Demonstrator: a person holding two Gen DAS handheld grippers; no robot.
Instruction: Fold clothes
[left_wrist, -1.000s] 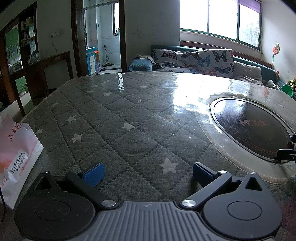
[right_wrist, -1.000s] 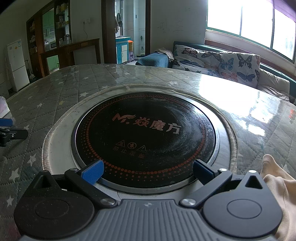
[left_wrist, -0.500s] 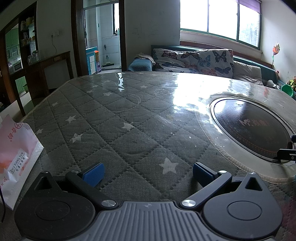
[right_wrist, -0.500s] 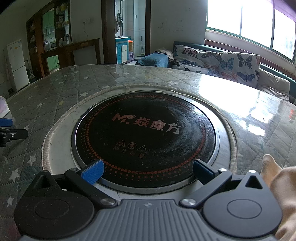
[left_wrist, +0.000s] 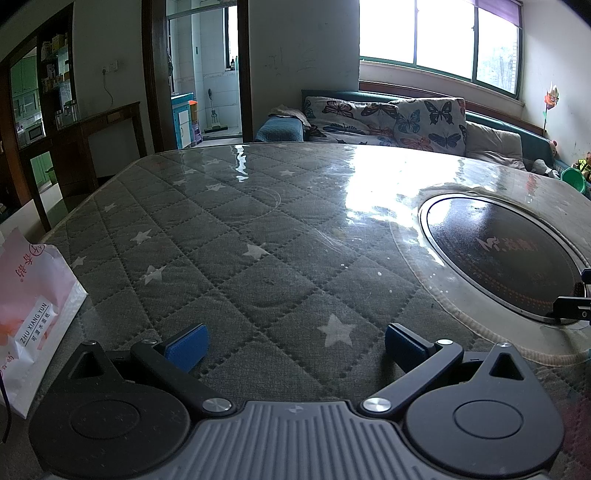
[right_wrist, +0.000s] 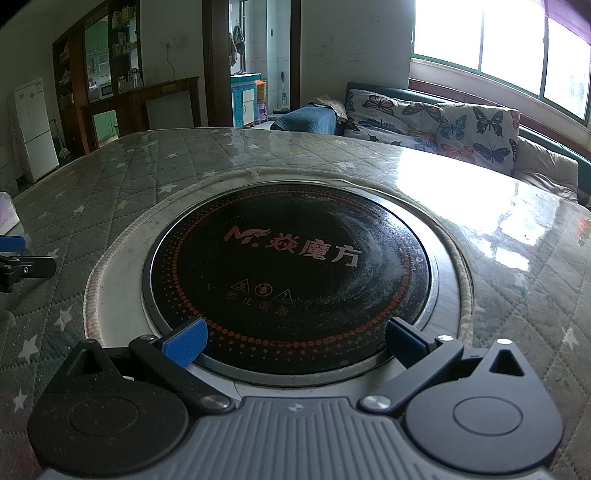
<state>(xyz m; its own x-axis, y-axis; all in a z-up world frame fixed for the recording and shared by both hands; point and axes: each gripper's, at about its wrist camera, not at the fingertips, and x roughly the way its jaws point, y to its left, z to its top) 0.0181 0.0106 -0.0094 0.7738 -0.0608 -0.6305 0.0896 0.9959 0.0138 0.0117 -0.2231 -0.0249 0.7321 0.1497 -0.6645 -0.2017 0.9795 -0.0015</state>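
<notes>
No garment shows in either view now. My left gripper (left_wrist: 295, 345) is open and empty, low over the grey quilted star-pattern table cover (left_wrist: 236, 266). My right gripper (right_wrist: 295, 338) is open and empty, at the near rim of the round black induction cooktop (right_wrist: 291, 266) set into the table. The left gripper's fingertip (right_wrist: 13, 243) shows at the left edge of the right wrist view. Part of the right gripper (left_wrist: 572, 306) shows at the right edge of the left wrist view.
A pink and white paper bag (left_wrist: 31, 310) lies at the table's left edge. A sofa with butterfly cushions (left_wrist: 399, 122) runs behind the table under the windows. A wooden sideboard (left_wrist: 92, 144) and a doorway stand at the far left. A white fridge (right_wrist: 35, 129) is at far left.
The beige cloth at the lower right of the right wrist view has moved out of the frame. Both grippers have stayed still and open.
</notes>
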